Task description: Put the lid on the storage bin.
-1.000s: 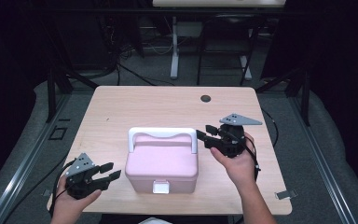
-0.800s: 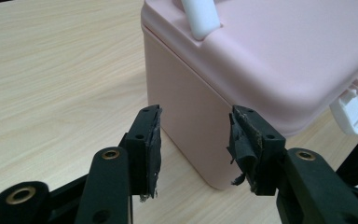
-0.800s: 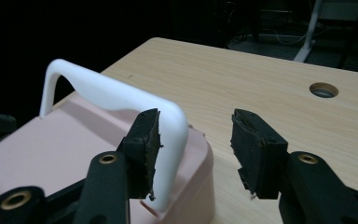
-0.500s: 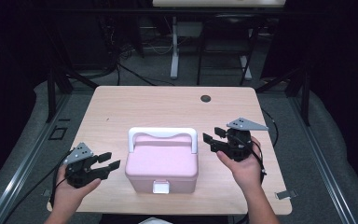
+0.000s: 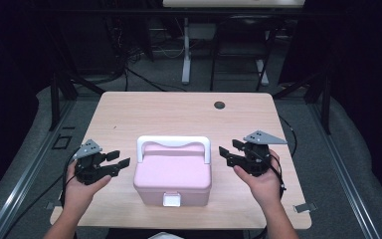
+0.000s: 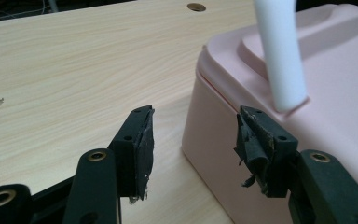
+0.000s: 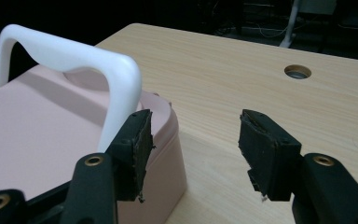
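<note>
Pink box (image 5: 172,174) sits near the front edge of the table (image 5: 179,107), lid down, white handle (image 5: 173,143) standing upright. My left gripper (image 5: 121,160) is just beside its left wall, my right gripper (image 5: 225,153) just beside its right; both spread, holding nothing. Hard, smooth plastic, probably light (and slippery on the rounded walls). The stiff handle looks the surest hold.

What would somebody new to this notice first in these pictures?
Probably the pink box with its upright white handle, standing at the near middle of the wooden table. Next, the two black tools flanking it, the left tool and the right tool, both open and pointing inward at it.
</note>
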`<state>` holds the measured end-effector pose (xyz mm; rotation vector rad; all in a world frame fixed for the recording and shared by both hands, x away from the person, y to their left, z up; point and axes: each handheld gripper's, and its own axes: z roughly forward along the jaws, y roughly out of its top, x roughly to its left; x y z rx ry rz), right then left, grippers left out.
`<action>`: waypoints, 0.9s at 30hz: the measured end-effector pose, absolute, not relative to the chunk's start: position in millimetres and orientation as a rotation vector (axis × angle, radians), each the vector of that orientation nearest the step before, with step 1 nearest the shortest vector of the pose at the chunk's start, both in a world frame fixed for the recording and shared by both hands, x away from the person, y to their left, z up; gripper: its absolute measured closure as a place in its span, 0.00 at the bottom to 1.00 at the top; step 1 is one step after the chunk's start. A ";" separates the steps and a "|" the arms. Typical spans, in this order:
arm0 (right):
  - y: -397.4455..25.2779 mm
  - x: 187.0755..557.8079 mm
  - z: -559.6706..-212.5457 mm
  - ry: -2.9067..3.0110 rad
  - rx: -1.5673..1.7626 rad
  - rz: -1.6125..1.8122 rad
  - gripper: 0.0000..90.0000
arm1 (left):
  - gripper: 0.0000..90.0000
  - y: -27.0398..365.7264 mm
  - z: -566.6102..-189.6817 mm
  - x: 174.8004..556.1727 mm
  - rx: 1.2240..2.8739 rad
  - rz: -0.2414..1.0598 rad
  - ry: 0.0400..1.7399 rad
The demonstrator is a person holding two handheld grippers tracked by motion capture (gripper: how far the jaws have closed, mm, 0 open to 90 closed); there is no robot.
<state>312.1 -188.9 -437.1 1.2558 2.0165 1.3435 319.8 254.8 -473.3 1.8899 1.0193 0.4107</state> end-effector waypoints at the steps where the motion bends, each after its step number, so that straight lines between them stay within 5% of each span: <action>1: -189.5 312.1 -438.5 2.016 1.257 1.339 0.48 | 0.52 254.8 -474.6 325.6 1.883 0.408 1.028; 27: -192.1 311.9 -493.3 2.034 1.296 1.186 0.47 | 0.49 260.5 -502.1 337.4 1.888 0.413 1.048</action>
